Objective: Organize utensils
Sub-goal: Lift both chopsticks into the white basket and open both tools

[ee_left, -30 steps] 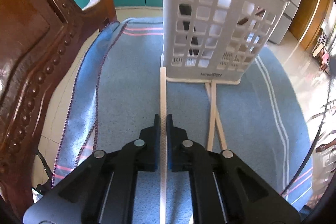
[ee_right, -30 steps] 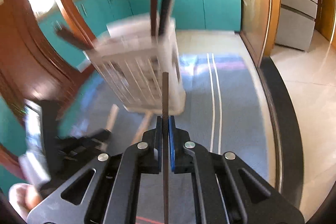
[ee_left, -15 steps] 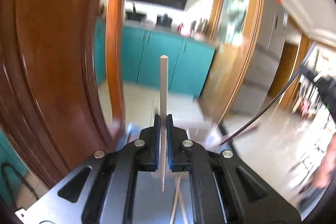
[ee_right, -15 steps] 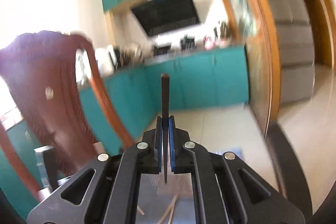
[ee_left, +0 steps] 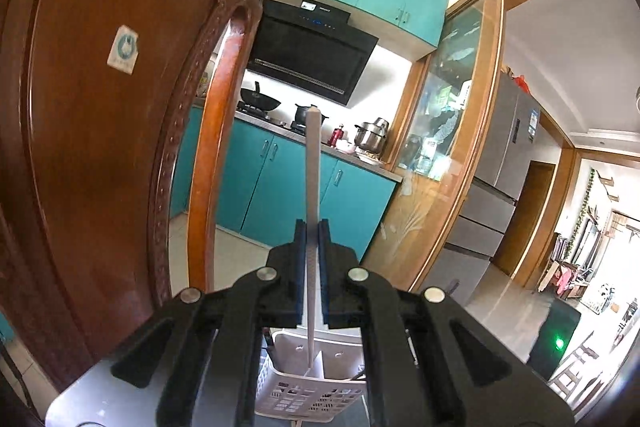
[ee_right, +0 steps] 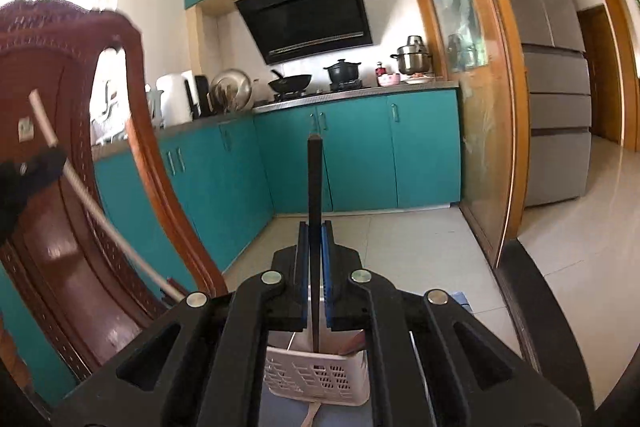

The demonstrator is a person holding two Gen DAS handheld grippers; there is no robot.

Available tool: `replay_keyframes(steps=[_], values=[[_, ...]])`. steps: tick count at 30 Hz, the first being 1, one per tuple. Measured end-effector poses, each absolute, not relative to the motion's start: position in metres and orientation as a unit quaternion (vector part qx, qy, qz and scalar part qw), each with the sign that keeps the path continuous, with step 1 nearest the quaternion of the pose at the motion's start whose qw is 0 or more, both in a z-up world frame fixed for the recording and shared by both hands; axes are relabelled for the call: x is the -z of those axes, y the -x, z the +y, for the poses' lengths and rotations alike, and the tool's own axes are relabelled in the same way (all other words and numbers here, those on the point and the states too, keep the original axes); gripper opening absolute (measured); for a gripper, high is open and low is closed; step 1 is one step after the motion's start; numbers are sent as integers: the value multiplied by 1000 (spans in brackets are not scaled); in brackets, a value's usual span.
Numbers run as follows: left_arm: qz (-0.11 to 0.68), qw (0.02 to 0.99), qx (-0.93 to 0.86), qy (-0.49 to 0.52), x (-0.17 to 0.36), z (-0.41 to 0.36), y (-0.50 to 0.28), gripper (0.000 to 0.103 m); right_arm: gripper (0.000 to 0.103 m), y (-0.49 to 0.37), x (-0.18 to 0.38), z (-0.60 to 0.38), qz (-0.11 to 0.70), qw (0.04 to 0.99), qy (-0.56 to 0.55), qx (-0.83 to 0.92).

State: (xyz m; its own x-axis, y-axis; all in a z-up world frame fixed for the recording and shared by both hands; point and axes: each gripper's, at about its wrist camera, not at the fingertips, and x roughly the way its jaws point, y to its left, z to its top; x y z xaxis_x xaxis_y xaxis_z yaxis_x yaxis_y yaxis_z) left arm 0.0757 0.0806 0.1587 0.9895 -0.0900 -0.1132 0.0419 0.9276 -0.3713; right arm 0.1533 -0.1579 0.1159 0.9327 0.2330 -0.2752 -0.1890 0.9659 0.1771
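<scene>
My left gripper [ee_left: 312, 227] is shut on a white chopstick [ee_left: 313, 167] that stands upright, its lower tip hanging just above the white slotted utensil basket [ee_left: 308, 393]. My right gripper [ee_right: 315, 229] is shut on a dark chopstick [ee_right: 315, 179], also upright, with its lower end over the same basket [ee_right: 320, 375]. At the left of the right wrist view the left gripper [ee_right: 44, 163] shows with the white chopstick [ee_right: 96, 211] slanting down toward the basket. A pale chopstick [ee_right: 311, 415] lies on the blue cloth in front of the basket.
A carved wooden chair back [ee_left: 100, 127] rises close on the left, also seen in the right wrist view [ee_right: 80, 227]. Teal kitchen cabinets [ee_right: 360, 147], a range hood and a grey fridge [ee_right: 556, 87] stand behind. A dark table edge [ee_right: 532, 307] curves at the right.
Both grippers rose and tilted up from the cloth, each lifting its chopstick. The views swung from the basket's side to the kitchen, and the basket now sits below the sticks' lower tips.
</scene>
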Motion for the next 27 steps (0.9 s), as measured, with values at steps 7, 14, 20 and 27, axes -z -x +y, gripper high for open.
replay_keyframes(steps=[7,14,20,27], values=[[76,978,36,193,-152,77,-91,7,29,-143,-113,-164,156,978,-86,-108],[52,979,4,195,-149,83,-92,7,32,-109,-127,-181,154,969,-110,-158],[77,978,-1,192,-130,77,-113,7,35,-98,-72,-152,230,935,-24,-270],[134,977,7,167,-107,61,-138,7,35,-142,10,-130,410,892,11,-189]])
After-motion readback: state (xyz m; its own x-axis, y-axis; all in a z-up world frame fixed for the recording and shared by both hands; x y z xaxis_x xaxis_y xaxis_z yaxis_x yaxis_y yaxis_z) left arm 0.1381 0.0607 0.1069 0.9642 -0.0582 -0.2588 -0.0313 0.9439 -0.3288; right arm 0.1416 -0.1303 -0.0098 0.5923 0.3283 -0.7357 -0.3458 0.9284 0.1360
